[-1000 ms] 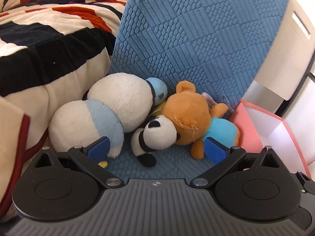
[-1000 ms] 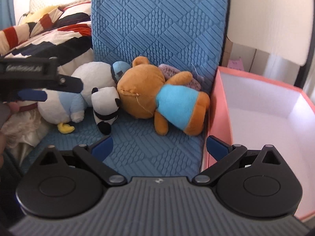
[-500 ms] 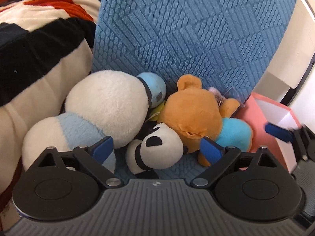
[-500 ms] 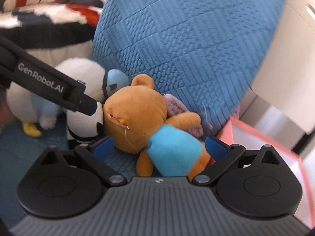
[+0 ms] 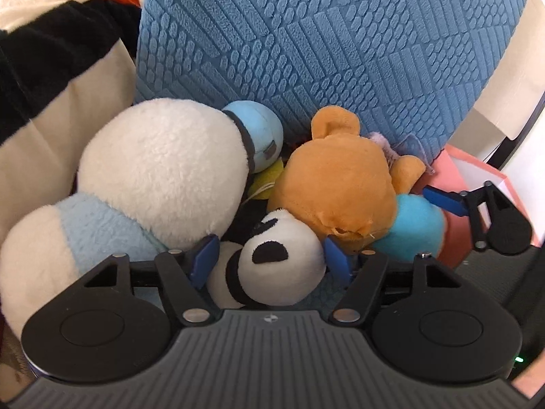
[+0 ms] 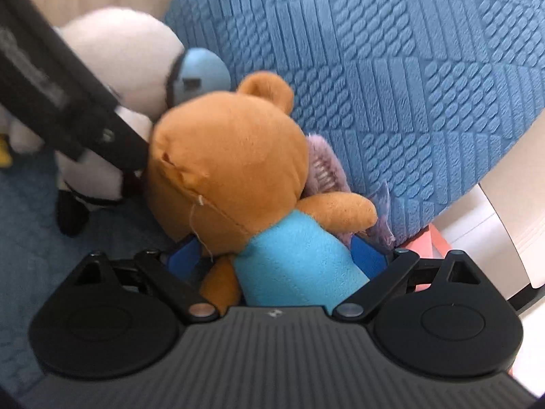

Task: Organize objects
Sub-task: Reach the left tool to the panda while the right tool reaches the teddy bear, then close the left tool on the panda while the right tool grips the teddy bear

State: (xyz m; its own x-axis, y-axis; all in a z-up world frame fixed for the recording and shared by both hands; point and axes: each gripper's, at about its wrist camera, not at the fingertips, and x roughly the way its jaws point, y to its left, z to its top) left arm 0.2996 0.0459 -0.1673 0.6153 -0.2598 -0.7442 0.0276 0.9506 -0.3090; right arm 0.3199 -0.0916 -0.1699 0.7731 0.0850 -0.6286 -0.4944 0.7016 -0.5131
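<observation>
A pile of plush toys lies on a blue textured seat against a blue cushion (image 5: 340,51). My left gripper (image 5: 270,260) has its blue pads on either side of the small panda plush's head (image 5: 279,266), closing on it. My right gripper (image 6: 276,255) is open around the blue-shirted body of the brown bear plush (image 6: 231,156), which also shows in the left wrist view (image 5: 340,184). A big white and light-blue plush (image 5: 153,177) lies left of the panda. The right gripper's finger (image 5: 442,199) shows in the left wrist view.
A pink box with a white inside (image 5: 477,177) stands right of the seat. A striped red, black and cream blanket (image 5: 51,51) lies at the left. A purple plush (image 6: 323,170) is wedged behind the bear. The left gripper's arm (image 6: 61,102) crosses the right wrist view.
Both grippers have moved forward into the pile. The left jaws have narrowed around the panda's head. The right jaws now straddle the bear's body.
</observation>
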